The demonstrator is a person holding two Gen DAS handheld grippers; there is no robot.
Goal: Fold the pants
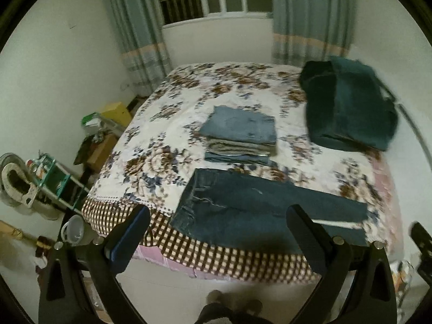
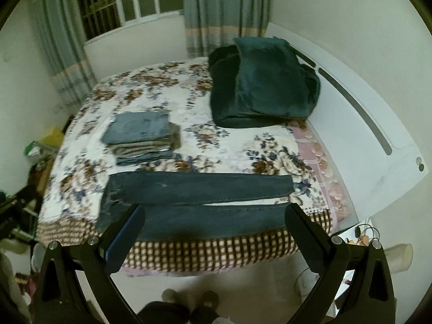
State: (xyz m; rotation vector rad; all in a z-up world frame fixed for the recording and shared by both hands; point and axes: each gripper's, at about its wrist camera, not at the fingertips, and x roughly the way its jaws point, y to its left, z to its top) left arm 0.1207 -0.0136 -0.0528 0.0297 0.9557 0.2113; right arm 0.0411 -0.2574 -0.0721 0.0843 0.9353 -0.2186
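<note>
The jeans (image 2: 194,202) lie flat along the bed's (image 2: 229,145) near edge, legs side by side, within easy reach for folding. Both grippers, left (image 1: 218,216) and right (image 2: 216,213), hover above, jaws spread, holding nothing. A folded stack (image 2: 140,137) sits behind.

Left gripper (image 1: 218,213): jaws spread wide, holding nothing, above near bed edge
Dark jeans (image 1: 259,210): flat along near edge of floral bedspread (image 1: 162,140), legs side by side
Folded stack (image 1: 240,135): mid-bed, behind jeans
Dark green bundle (image 1: 348,105): far right
</note>
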